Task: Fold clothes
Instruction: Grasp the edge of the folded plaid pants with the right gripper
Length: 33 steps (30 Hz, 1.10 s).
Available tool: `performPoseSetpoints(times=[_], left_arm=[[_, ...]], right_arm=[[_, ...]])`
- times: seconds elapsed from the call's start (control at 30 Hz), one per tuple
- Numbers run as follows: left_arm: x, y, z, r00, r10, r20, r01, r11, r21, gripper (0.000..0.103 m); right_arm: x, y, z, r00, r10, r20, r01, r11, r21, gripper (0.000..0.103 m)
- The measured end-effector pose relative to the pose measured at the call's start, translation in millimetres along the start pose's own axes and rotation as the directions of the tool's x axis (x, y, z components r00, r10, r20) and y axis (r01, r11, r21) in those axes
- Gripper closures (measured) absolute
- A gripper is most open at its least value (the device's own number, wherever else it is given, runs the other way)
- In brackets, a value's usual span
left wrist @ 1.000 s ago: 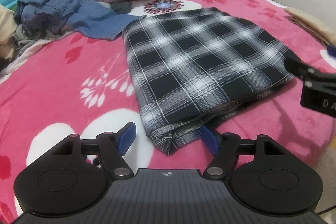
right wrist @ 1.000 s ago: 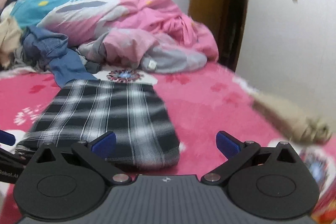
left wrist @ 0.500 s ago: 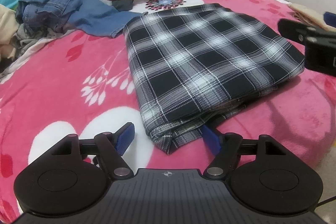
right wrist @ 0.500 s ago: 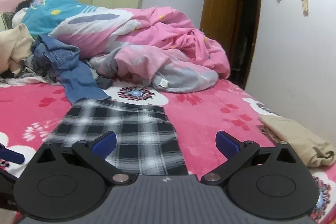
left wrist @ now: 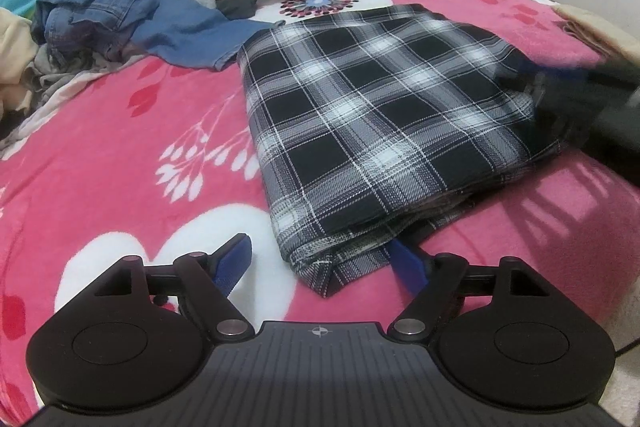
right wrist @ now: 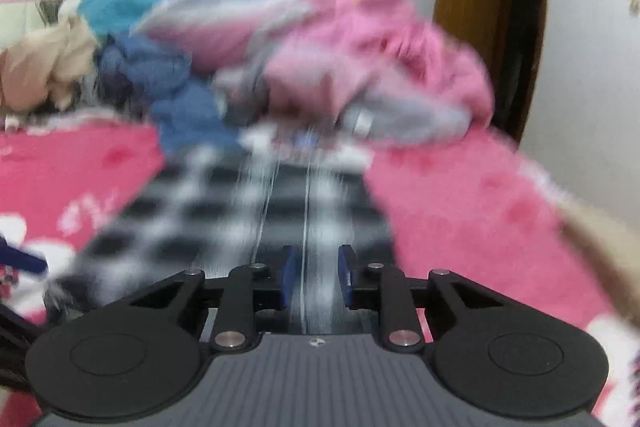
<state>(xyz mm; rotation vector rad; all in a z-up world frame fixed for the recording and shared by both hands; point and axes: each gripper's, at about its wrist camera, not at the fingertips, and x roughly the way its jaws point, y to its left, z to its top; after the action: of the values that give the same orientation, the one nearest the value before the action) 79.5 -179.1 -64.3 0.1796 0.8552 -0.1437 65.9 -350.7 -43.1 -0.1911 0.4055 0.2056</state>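
Plaid cloth (left wrist: 384, 123) lies folded flat in layers on the pink bed (left wrist: 120, 155), its near corner between the wide-apart fingers of the left gripper (left wrist: 320, 265). The right gripper (right wrist: 316, 275), blurred, has its fingers narrowed over the cloth's right edge; whether they pinch it I cannot tell. For a clean fold, I judge each grip should catch every layer and keep the edges aligned.

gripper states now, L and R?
Left gripper: open, straddling the plaid garment corner.
Right gripper: nearly closed around plaid fabric; grip uncertain, view blurred.
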Motion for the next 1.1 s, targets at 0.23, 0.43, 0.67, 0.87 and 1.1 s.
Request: performPoseSetpoints(times=[0.23,0.43,0.67,0.87,1.1], left_arm=[[-10.9,18.3,-5.4,0.996,-0.06,0.072,0.064,0.996,-0.058,0.025],[-20.2,48.8,-8.9,0.972,-0.133,0.196,0.163,0.975,-0.148,0.02],[5.9,93.3,-5.2,0.909,-0.349,0.23,0.406,0.869,-0.285,0.02],[45.5,120.3,1.7,0.84,-0.492,0.226,0.541,0.741,-0.397,0.021],[82.2,129.7,14.7,0.729,-0.639,0.245,0.676,0.617,-0.403,0.021]], right_arm=[[13.8,-7.2,-13.0,0.997,0.052,-0.048,-0.051,0.998,0.03,0.078],[24.1,-15.3,-19.8,0.991,0.102,-0.084,-0.096,0.993,0.073,0.076],[11.4,-73.1,0.6,0.965,0.264,-0.003,-0.243,0.894,0.376,0.053],[33.3,-148.3,-14.4,0.909,0.416,-0.007,-0.303,0.675,0.673,0.039],[98.5,-165.8,-28.8,0.745,0.641,-0.184,-0.278,0.549,0.788,0.036]])
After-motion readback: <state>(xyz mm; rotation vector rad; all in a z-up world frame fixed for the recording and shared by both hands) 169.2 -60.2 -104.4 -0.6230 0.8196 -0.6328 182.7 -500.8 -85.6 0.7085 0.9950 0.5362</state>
